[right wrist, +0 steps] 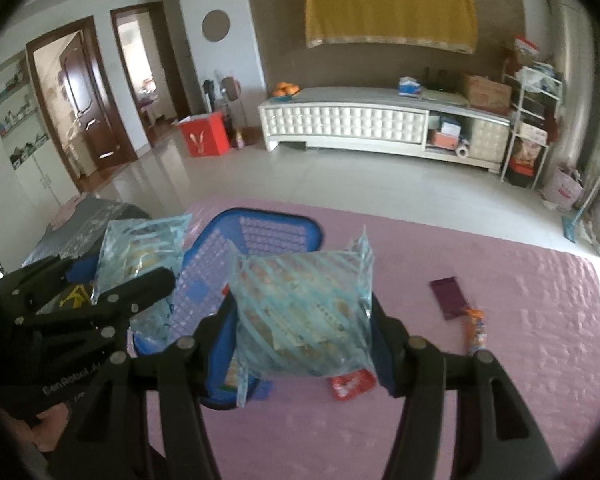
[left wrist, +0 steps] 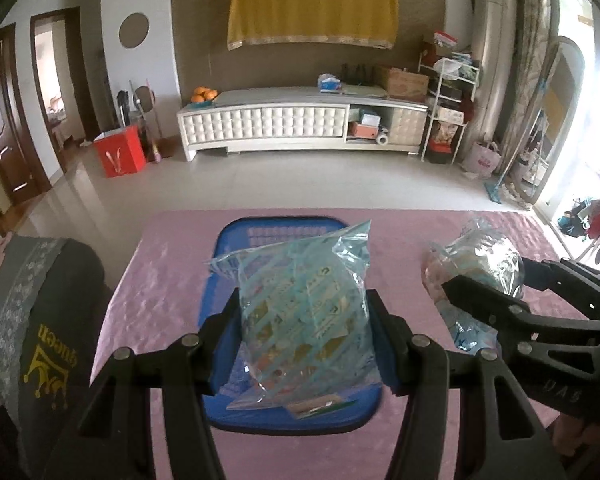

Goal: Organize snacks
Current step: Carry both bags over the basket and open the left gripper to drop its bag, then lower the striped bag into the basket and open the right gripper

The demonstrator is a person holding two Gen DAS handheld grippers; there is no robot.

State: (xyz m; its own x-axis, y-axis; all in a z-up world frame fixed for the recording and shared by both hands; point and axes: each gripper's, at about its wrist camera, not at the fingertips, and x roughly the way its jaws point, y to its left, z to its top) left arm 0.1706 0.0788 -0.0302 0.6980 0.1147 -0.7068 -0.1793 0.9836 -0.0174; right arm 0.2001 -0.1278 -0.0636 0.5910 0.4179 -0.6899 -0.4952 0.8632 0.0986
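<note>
The left gripper [left wrist: 306,316] is clamping a blue-striped snack bag [left wrist: 306,312] over the blue basket [left wrist: 236,240]. At its three o'clock, the right gripper [right wrist: 302,320] is gripping another bag [right wrist: 300,312].

Two striped snack bags [right wrist: 304,316], one blue basket [right wrist: 256,232], three loose snack packets [right wrist: 448,298]

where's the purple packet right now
In the right wrist view, the purple packet lies flat on the pink table cover, right of the blue basket, just beyond the orange snack stick.
</note>
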